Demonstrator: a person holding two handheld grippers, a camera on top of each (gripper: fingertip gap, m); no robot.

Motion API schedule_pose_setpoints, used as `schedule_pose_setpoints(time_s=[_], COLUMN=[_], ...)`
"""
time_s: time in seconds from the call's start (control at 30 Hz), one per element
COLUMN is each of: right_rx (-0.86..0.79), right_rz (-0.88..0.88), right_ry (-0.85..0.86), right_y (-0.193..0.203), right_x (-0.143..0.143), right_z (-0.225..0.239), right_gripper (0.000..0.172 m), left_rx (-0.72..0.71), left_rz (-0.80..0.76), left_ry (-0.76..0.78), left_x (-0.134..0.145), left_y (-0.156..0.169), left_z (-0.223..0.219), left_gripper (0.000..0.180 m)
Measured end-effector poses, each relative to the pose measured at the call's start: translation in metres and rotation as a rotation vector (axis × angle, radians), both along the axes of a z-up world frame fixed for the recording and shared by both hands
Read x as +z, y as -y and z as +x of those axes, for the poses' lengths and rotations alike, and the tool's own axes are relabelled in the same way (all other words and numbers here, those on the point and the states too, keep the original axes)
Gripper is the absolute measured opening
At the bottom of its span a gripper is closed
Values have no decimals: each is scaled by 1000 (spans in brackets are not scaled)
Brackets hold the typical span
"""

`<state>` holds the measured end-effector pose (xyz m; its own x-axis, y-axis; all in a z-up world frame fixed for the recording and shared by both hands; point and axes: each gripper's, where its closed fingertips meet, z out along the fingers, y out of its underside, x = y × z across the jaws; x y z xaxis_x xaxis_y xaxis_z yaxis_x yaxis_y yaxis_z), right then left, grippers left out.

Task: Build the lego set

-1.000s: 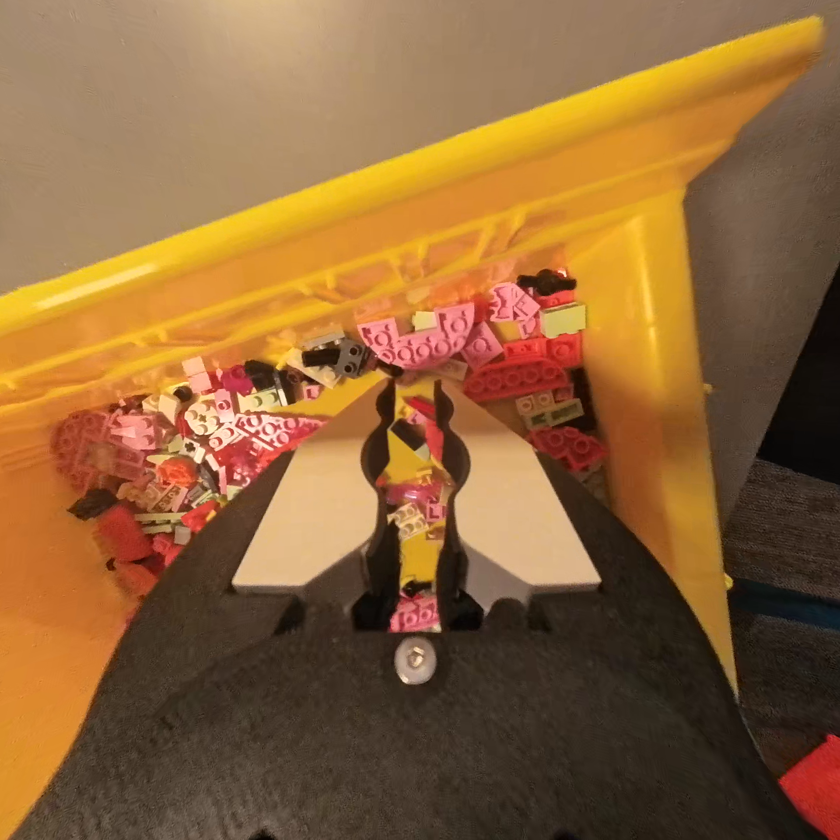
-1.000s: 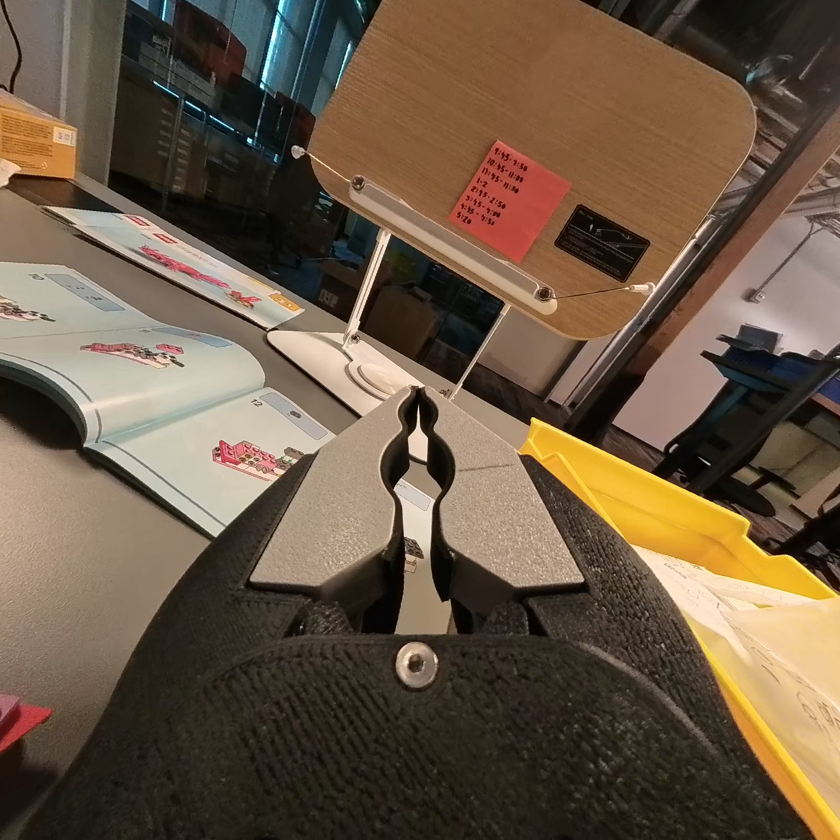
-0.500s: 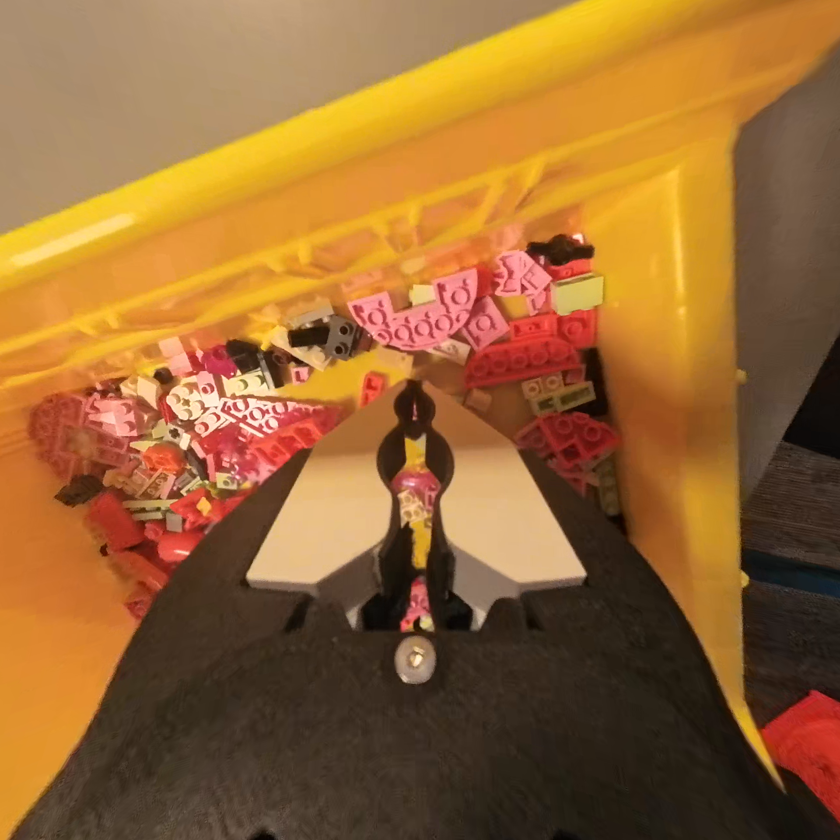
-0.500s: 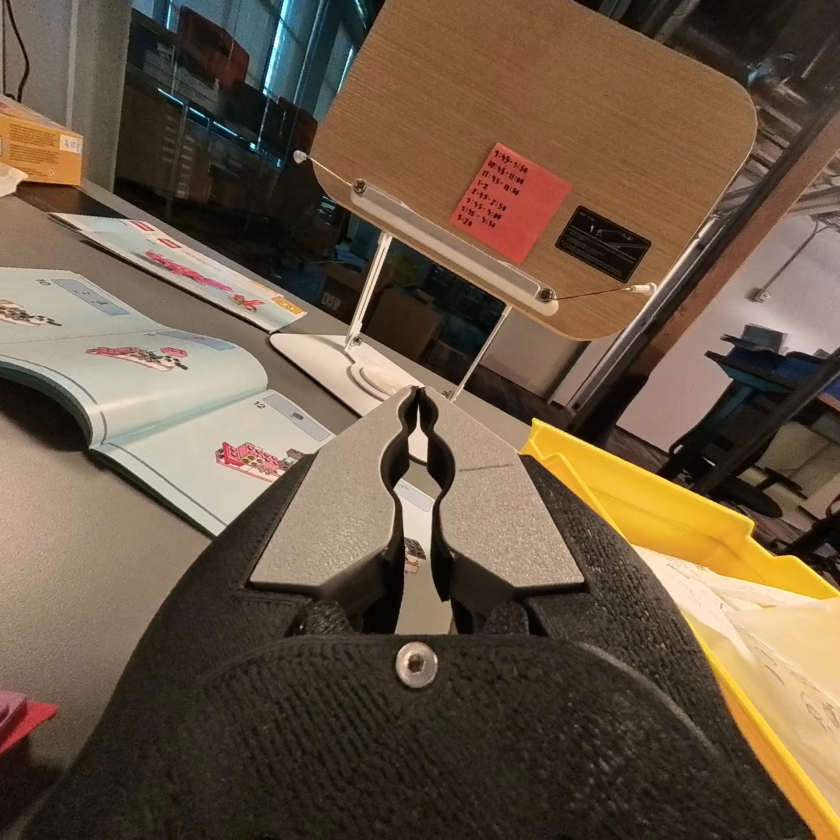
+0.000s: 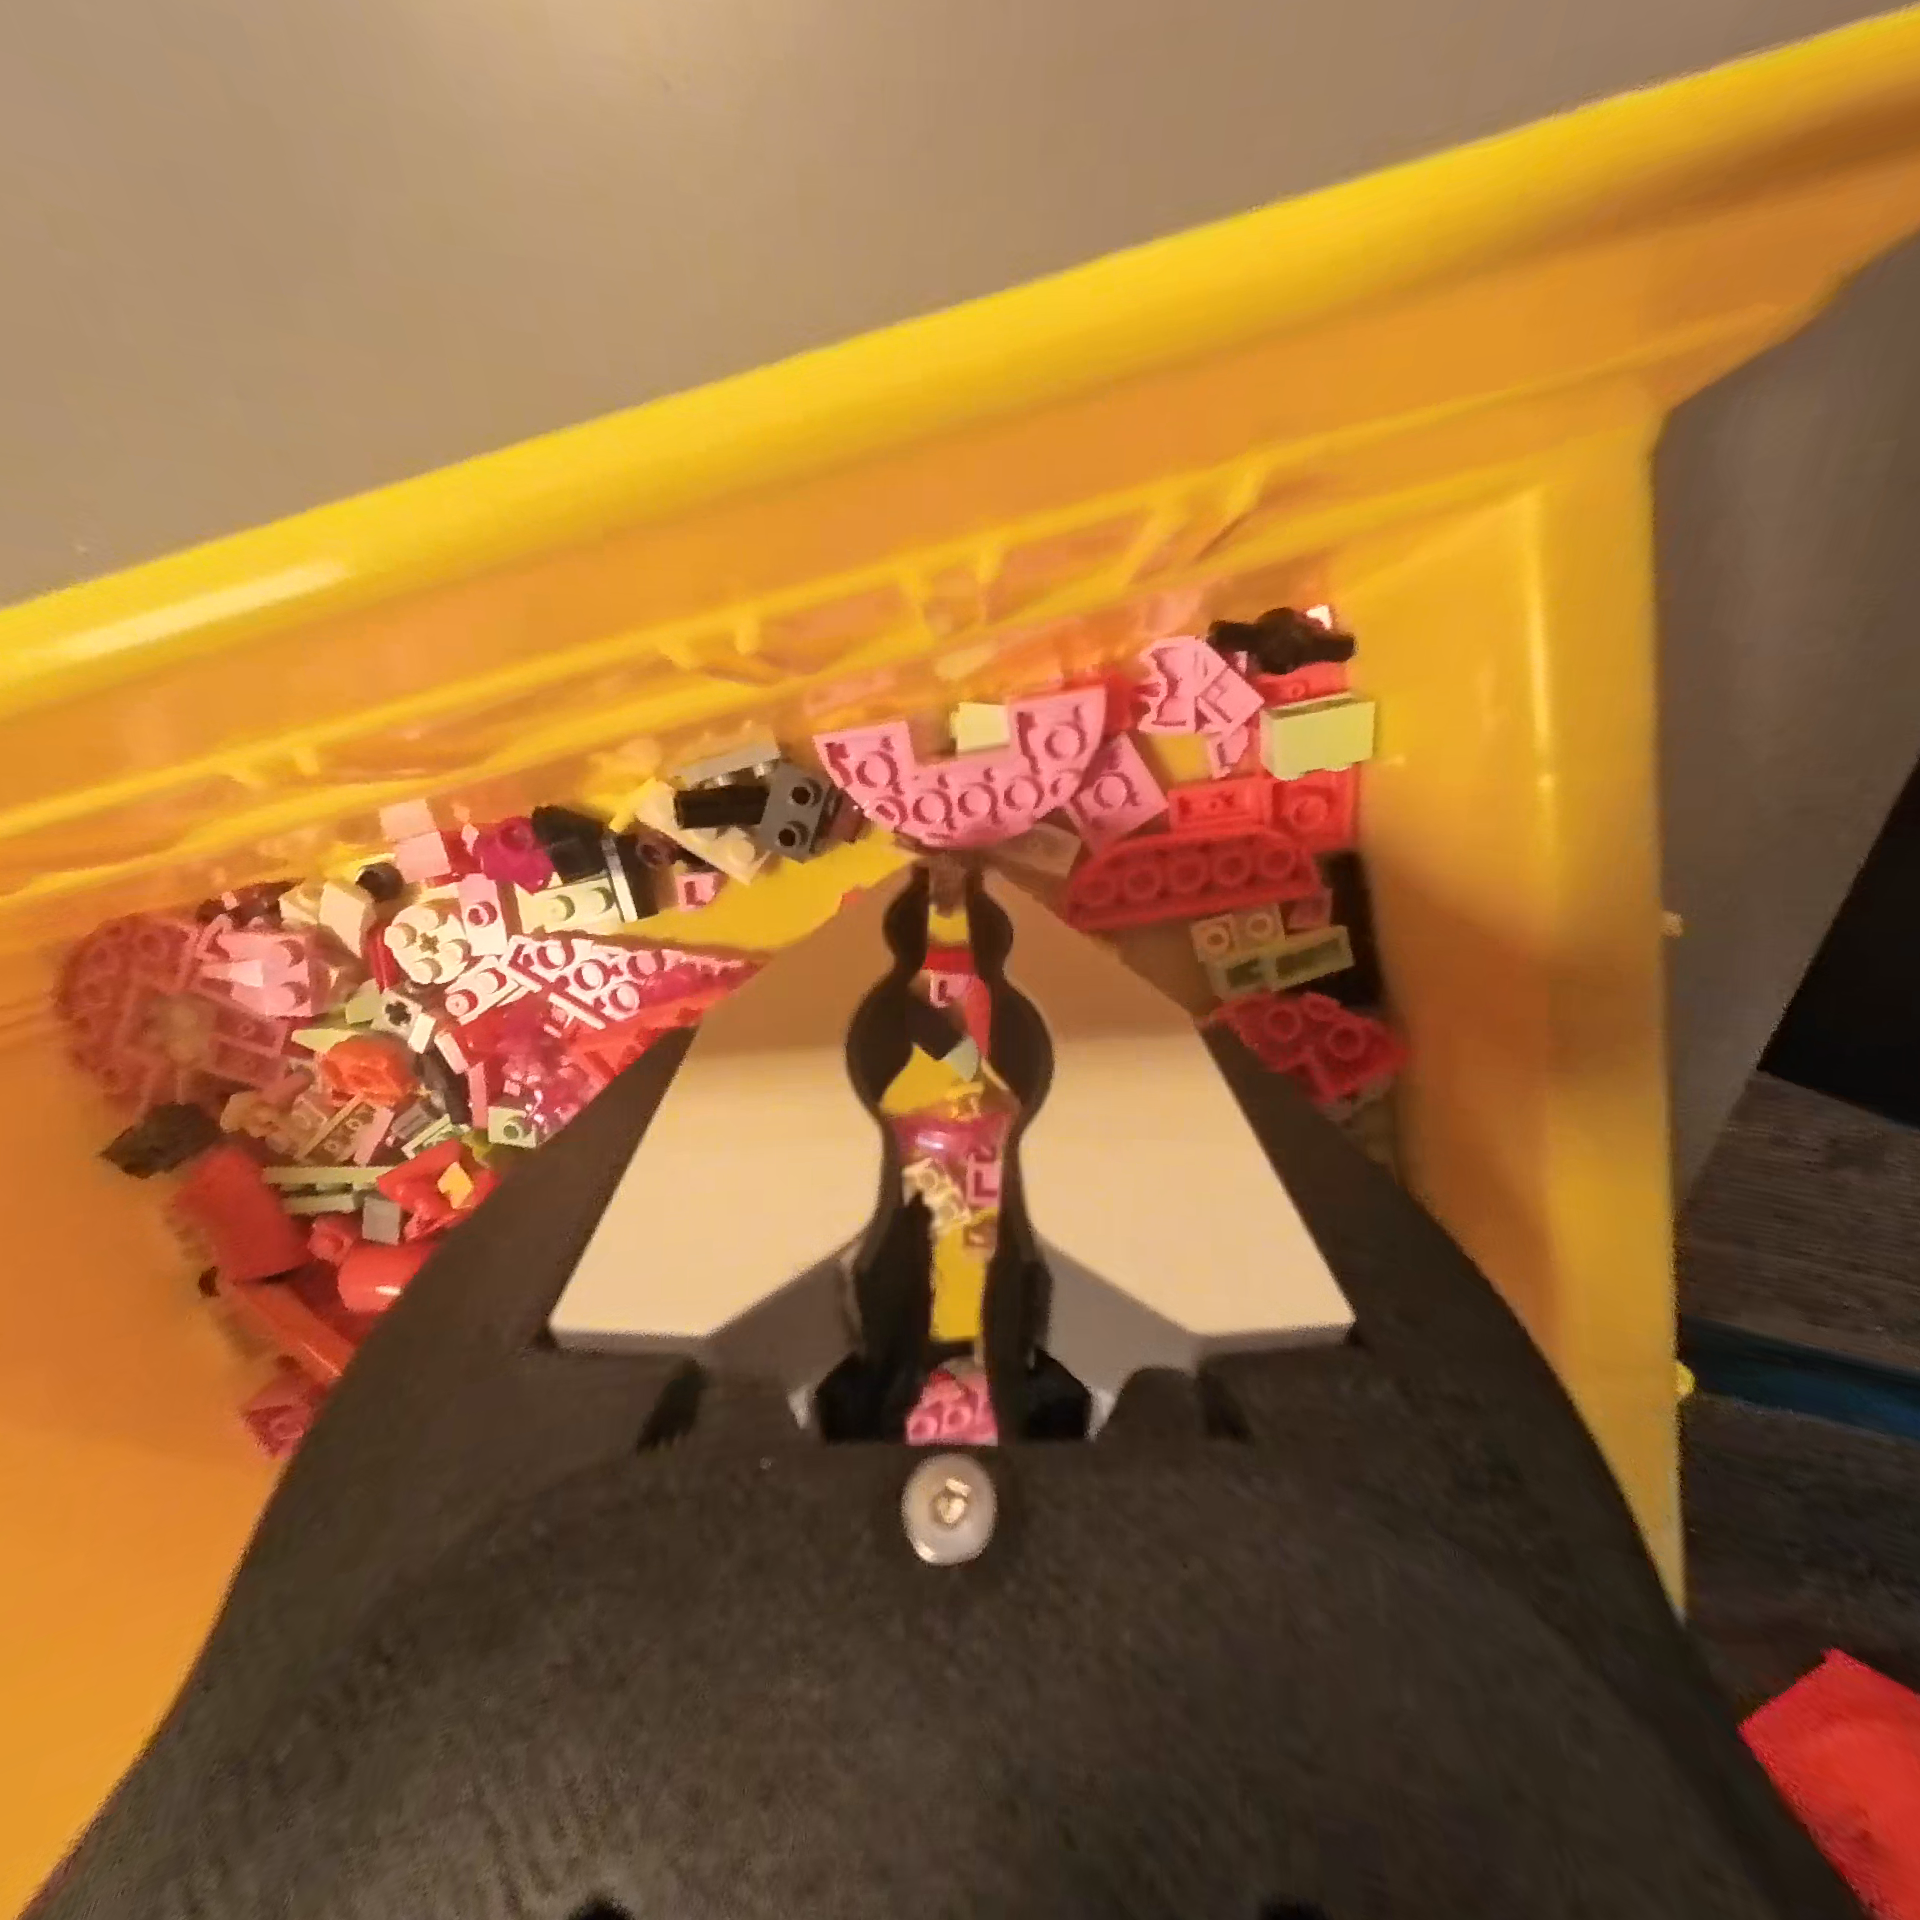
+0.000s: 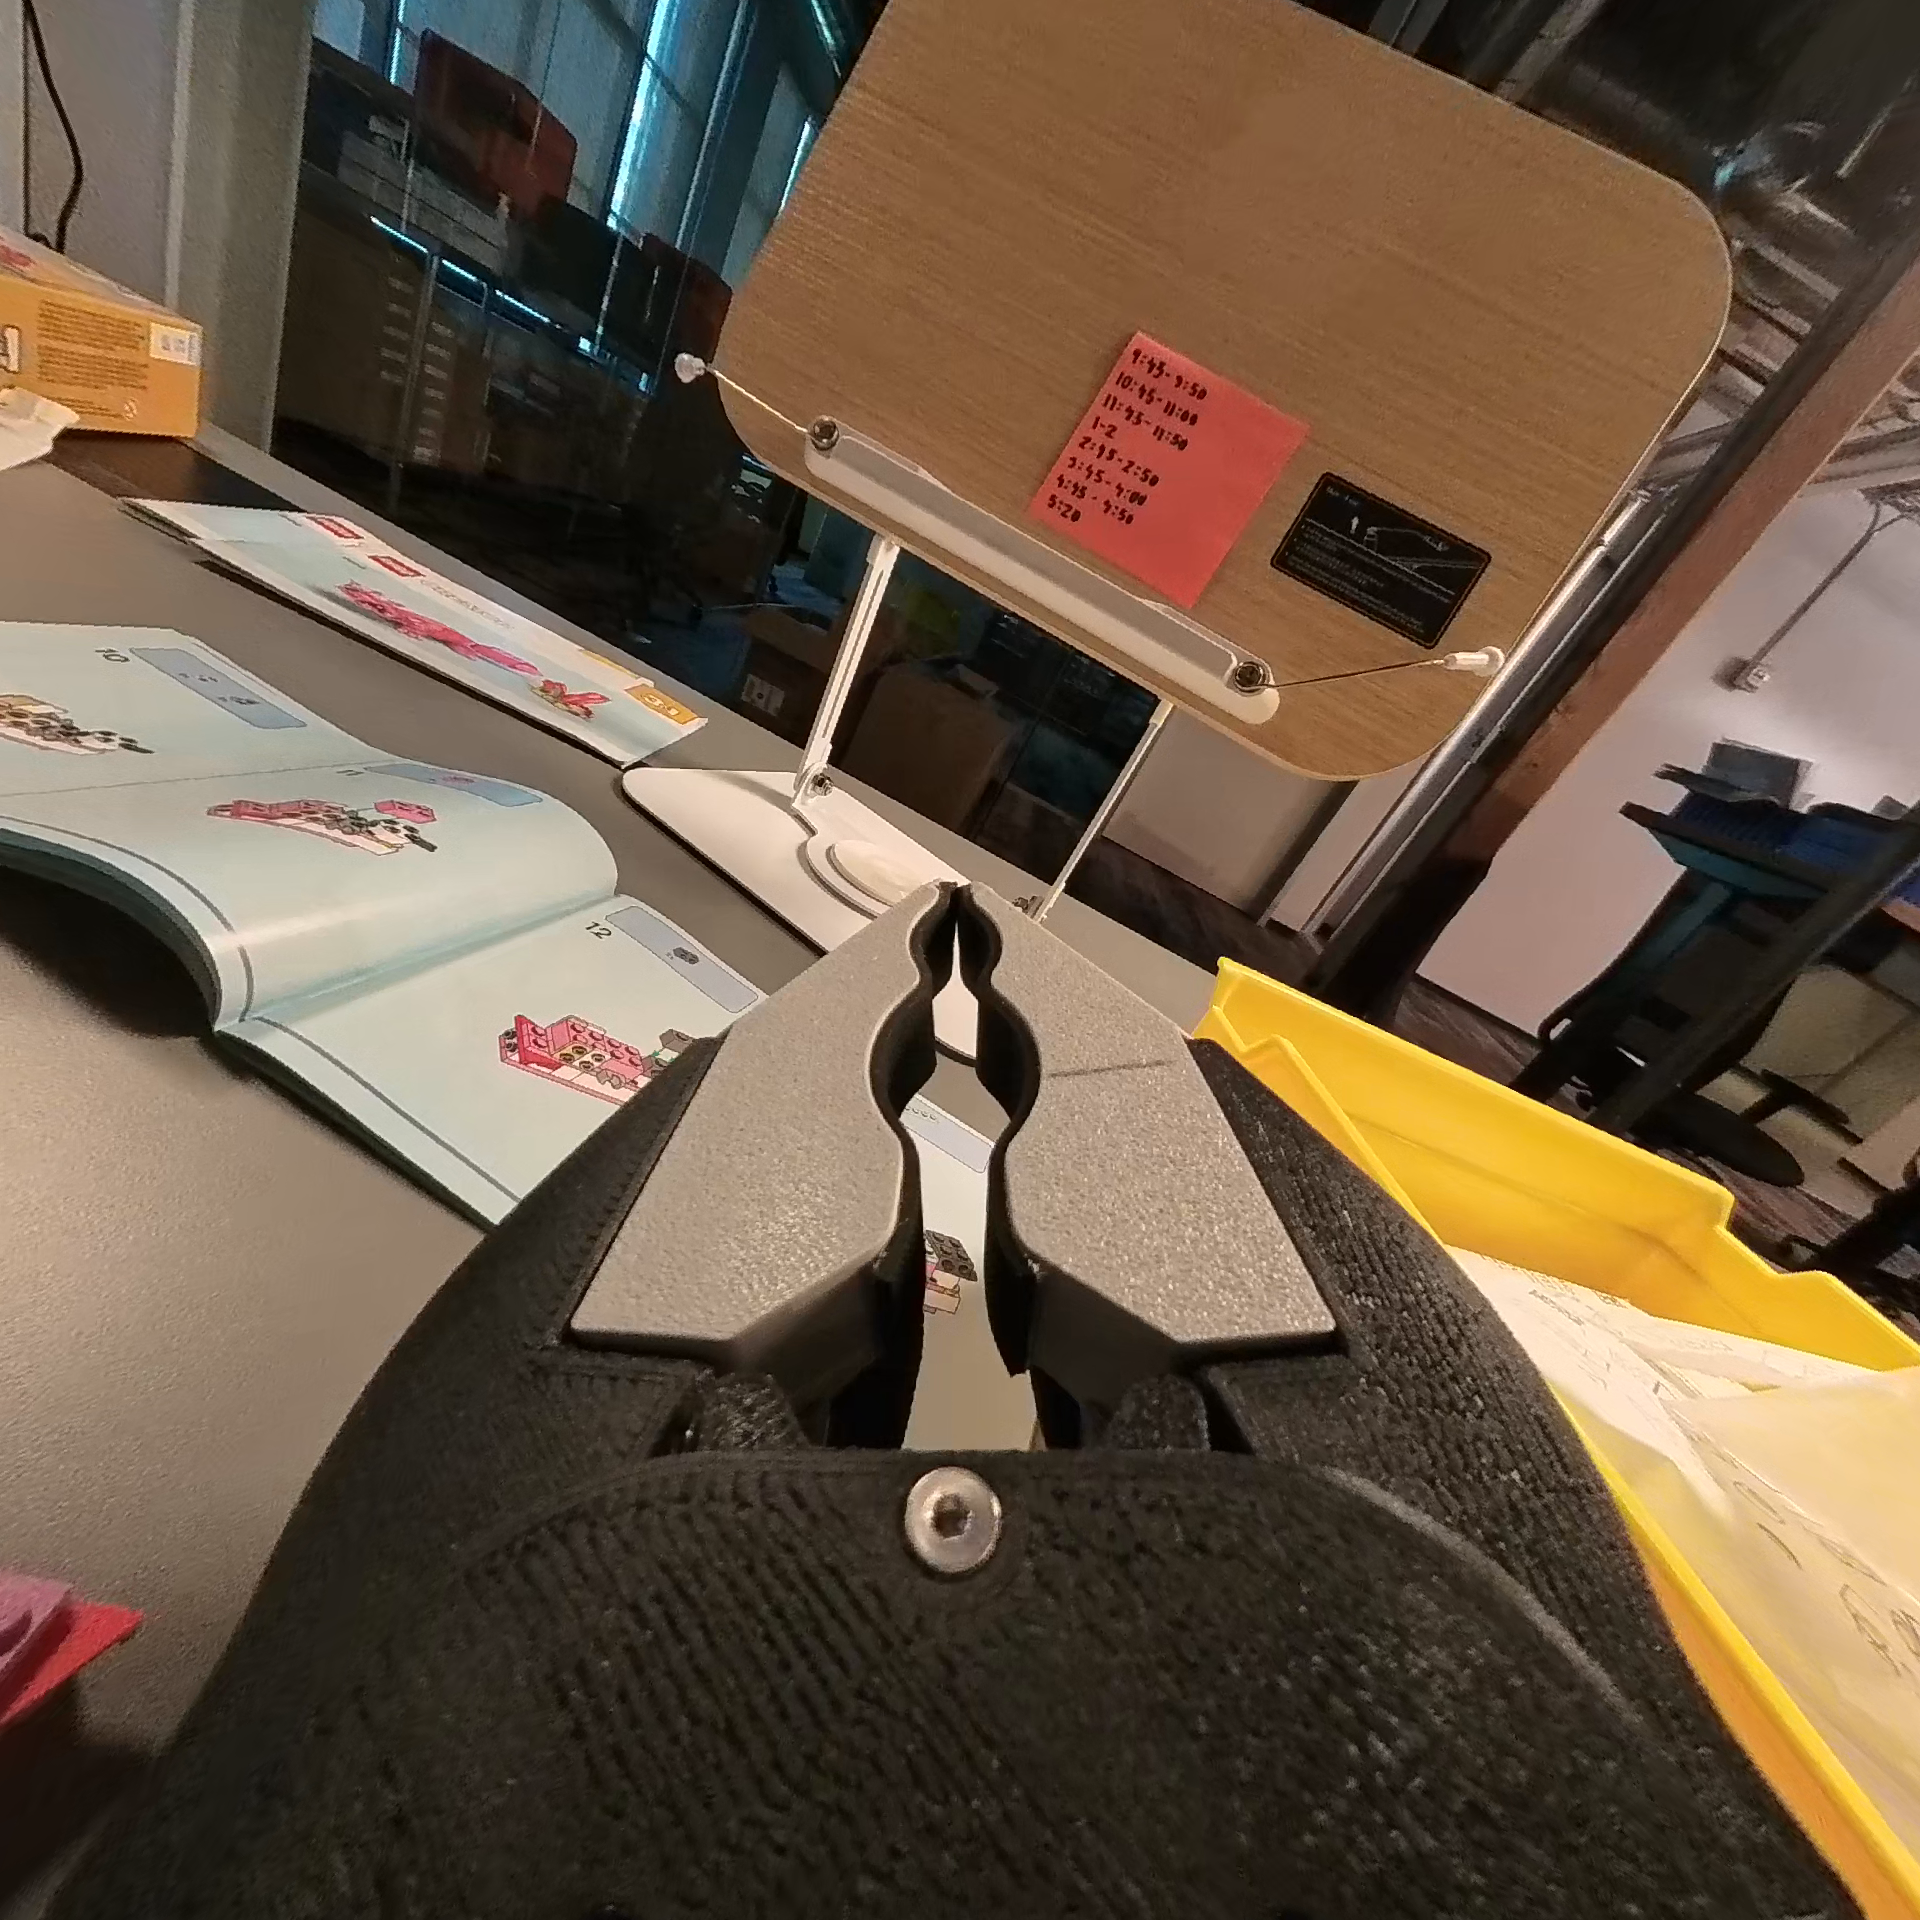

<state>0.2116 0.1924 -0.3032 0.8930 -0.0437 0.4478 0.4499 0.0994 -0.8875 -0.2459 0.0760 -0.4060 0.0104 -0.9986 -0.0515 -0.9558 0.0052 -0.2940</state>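
Left pose: your left gripper (image 5: pixel 943 883) points down into a corner of a yellow bin (image 5: pixel 727 499), its tips just under a pink half-round plate (image 5: pixel 966 800).
Left jaws: slightly apart, with a narrow slit between them. A small tan bit shows at the tips, and blur hides whether they touch it.
Right pose: your right gripper (image 6: pixel 954 894) is held low over the grey surface (image 6: pixel 208 1299), aimed at the foot of a wooden book stand (image 6: pixel 1195 260).
Right jaws: together at the tips, with nothing between them.
Count, left view: one bin and one heap of loose bricks (image 5: pixel 520 997) in pink, red, cream and black, too many to count. A red curved plate (image 5: pixel 1195 873) lies just right of the tips.
Count, right view: two booklets, an open booklet (image 6: pixel 364 935) to your left and a shut booklet (image 6: pixel 436 613) behind it. There is one stand bearing one pink note (image 6: pixel 1164 468) and one black label (image 6: pixel 1380 556), and one yellow box (image 6: pixel 94 353) at far left.
Edges, left: the bin's back wall and right wall meet close ahead of the tips. A bare yellow floor strip lies left of the tips.
Edges, right: a yellow tray (image 6: pixel 1455 1143) holding paper sheets (image 6: pixel 1714 1507) sits against your right side. Bare surface lies between the open booklet and the stand's base.
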Motion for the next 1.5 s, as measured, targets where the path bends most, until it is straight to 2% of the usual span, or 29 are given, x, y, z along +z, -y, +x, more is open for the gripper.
schedule_pose_setpoints(time_s=[0.2,0.3,0.37,0.47,0.57,0.63,0.73,0.8,0.9,1.03,1.23,1.3,1.4,1.5], right_rx=[3,1,2,1,6,9,13,18,29,40,45,47,43,39], right_rz=[3,6,10,11,14,17,19,20,17,15,12,12,15,17], right_ry=[-4,-8,-15,-24,-32,-37,-44,-52,-64,-74,-73,-71,-69,-69], right_y=[0,1,1,1,2,2,3,3,2,2,2,2,2,2], right_x=[1,1,2,2,3,3,4,4,4,3,3,3,4,4], right_z=[0,0,1,2,2,2,2,2,2,1,0,0,1,2], right_gripper=[0,0,0,0,0,0,0,0,0,0,0,0,0,0], left_rx=[-9,36,89,101,69,59,30,43,87,131,135,139,151,223], left_rz=[112,291,398,443,433,318,156,66,94,72,72,51,29,32], left_ry=[59,170,188,187,293,406,443,400,229,135,59,93,230,381], left_x=[21,62,90,114,129,126,97,70,32,15,3,7,31,69], left_y=[-3,-8,-7,14,33,49,69,76,65,62,61,67,77,73], left_z=[2,28,41,65,102,136,177,192,188,184,176,180,187,174], left_gripper=[5,5,4,4,4,4,4,4,4,4,14,20,24,25])
